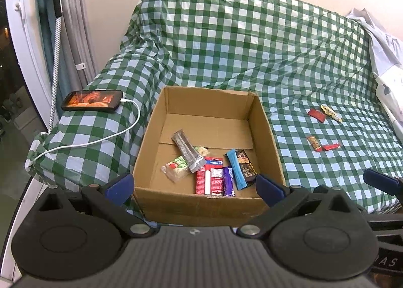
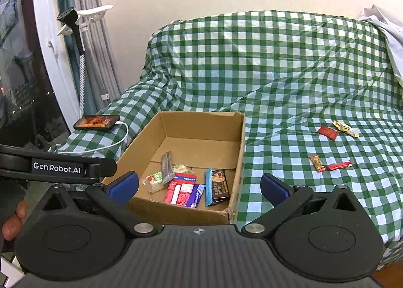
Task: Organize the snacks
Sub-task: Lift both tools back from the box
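Two handheld grippers above a surface draped in a green-and-white checked cloth point(image 1: 252, 43). The left gripper point(image 1: 194, 186) hangs with its blue-padded fingers spread wide and nothing between them, framing the near wall of an open cardboard box point(image 1: 201, 206). The right gripper point(image 2: 199, 186) is likewise spread and empty, poised over the box's near right corner; one of its blue fingers also shows at the right edge of the left wrist view.

Inside the box, toward its near end, lie several wrapped snacks: a silver bar point(image 1: 187, 153) resting tilted across a green-and-white packet point(image 1: 176, 168), a red-and-white pack point(image 1: 209, 176), a purple wrapper point(image 1: 228, 181), a blue stick point(image 1: 236, 169) and a dark packet point(image 1: 248, 166) (the far half of the box floor is bare).

Four snacks remain on the cloth to the right of the box, well apart from it: a red packet point(image 2: 327, 133) just beside a yellow wrapper point(image 2: 345, 128), and nearer, a small orange-red bar point(image 2: 316, 163) touching a red stick point(image 2: 339, 165).

A phone point(image 1: 92, 100) with a lit screen lies left of the box, a white cable point(image 1: 100, 140) plugged into it.
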Motion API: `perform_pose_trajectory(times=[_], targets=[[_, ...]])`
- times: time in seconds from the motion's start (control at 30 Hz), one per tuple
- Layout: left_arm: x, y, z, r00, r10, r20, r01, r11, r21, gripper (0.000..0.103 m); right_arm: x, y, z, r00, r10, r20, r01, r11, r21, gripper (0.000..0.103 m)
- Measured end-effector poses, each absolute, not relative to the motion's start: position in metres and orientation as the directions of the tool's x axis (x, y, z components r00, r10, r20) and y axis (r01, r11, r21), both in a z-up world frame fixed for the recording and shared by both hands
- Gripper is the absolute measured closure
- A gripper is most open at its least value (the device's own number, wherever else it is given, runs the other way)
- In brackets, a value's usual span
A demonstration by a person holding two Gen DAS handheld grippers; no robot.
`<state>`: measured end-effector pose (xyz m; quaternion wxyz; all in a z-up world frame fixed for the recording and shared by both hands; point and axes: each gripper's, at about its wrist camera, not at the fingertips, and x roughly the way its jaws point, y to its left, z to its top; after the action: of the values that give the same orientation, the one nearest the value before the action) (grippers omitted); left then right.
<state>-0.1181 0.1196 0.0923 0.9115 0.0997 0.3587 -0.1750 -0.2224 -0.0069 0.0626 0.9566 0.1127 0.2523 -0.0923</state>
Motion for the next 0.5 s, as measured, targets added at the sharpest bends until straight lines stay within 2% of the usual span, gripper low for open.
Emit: perform_pose_trajectory(times=[0.27,0.5], targets=[[-0.105,0.085,0.095,0.636,-0.263,-0.726,0.424,0.905,0.043,0.0,-0.23,-0.042,0.056,0.851,-0.167,-0.497,0.309,0.926,0.217,0.001],[-0.082,0.018,0.096,0.599,-0.293,-0.745,0.49,0.87,0.052,0.0,-0.235,-0.101,0.045,0.821,-0.26,-0.508,0.424,0.874,0.238,0.001]])
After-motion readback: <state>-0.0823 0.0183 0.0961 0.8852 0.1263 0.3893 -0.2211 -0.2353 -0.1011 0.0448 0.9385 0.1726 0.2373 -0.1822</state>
